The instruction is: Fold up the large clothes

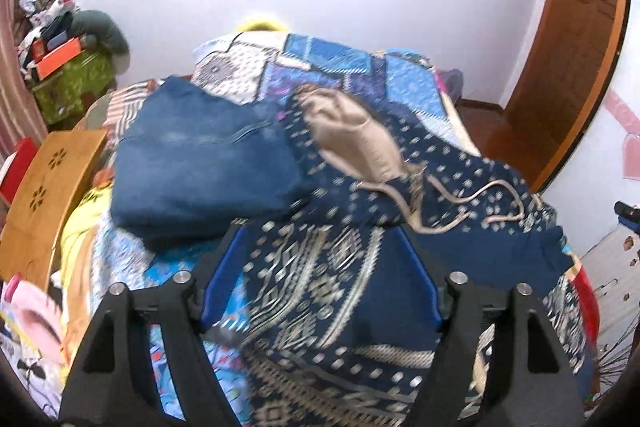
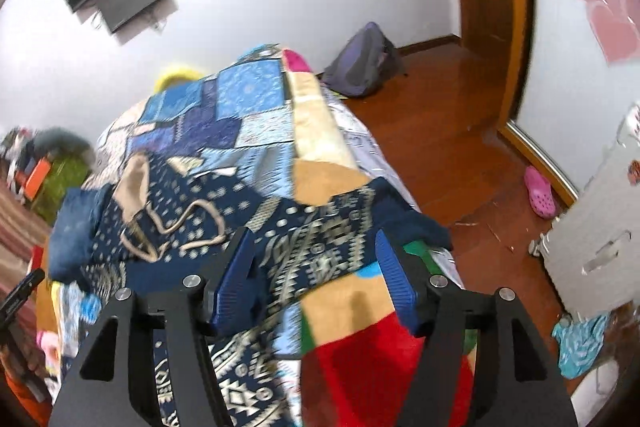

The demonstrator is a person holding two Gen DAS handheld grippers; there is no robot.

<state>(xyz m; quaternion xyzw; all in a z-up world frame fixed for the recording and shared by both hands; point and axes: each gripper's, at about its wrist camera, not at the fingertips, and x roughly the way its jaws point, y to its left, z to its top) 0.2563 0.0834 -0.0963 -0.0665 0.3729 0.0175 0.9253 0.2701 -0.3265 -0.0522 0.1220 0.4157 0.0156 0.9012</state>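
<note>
1. One navy patterned garment point(image 1: 332, 291), beige motifs and beige drawstring point(image 1: 472, 205), spread across the near end of a bed; beige hood lining point(image 1: 352, 143) turned up.
2. Left claw point(image 1: 320, 267): blue pads spread wide, released, with the garment's patterned cloth showing between them; contact cannot be told.
3. Right claw point(image 2: 316, 283): pads spread, released, over the garment's edge near the bed's right side.
4. Folded denim piece point(image 1: 204, 163), just beside the garment, partly overlapping it.
5. Patchwork quilt point(image 2: 224, 119) covering the bed.
6. Purple backpack point(image 2: 360, 67) on wooden floor; pink clog point(image 2: 540, 191) near the door frame.
</note>
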